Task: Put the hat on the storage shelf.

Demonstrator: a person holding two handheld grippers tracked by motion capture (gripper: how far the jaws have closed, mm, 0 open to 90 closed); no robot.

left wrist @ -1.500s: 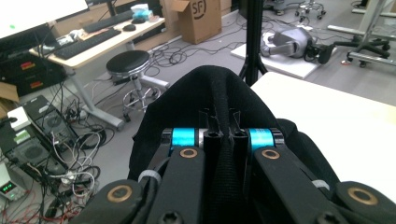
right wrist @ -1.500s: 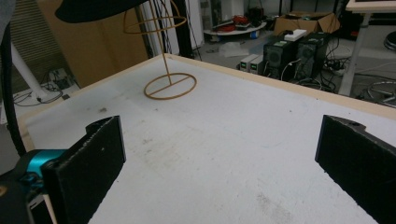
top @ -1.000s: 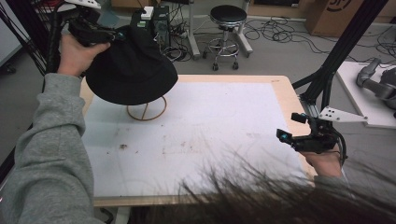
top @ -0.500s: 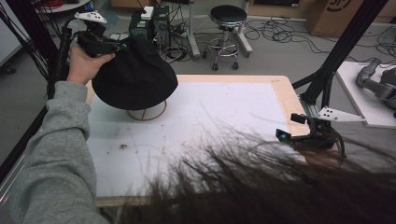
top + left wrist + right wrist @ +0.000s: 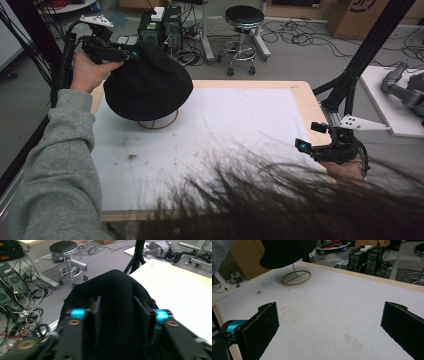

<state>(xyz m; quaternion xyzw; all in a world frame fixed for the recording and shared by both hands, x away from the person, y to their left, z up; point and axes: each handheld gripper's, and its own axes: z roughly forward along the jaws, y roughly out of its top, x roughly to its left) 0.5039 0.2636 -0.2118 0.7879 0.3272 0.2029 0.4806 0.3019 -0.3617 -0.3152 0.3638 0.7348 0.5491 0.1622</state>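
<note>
Now the hat sits on its stand

Left gripper (image 5: 117, 322) has just been opening, jaws apart over the black hat (image 5: 147, 87), nothing pinched. The hat rests on a wooden stand (image 5: 296, 277) at the table's (image 5: 250, 125) far left. Right gripper (image 5: 329, 327) waits wide open, far away, and its view shows the stand's ring.

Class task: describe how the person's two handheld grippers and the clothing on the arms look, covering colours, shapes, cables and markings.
Both tools are black. The left gripper has two flat black jaws with bright blue blocks at their bases, and a black cable and a pale three-cornered plate on top. The right gripper has rough, foam-like black pads and a blue block too, plus a similar plate. A grey sleeve covers the left forearm.
</note>
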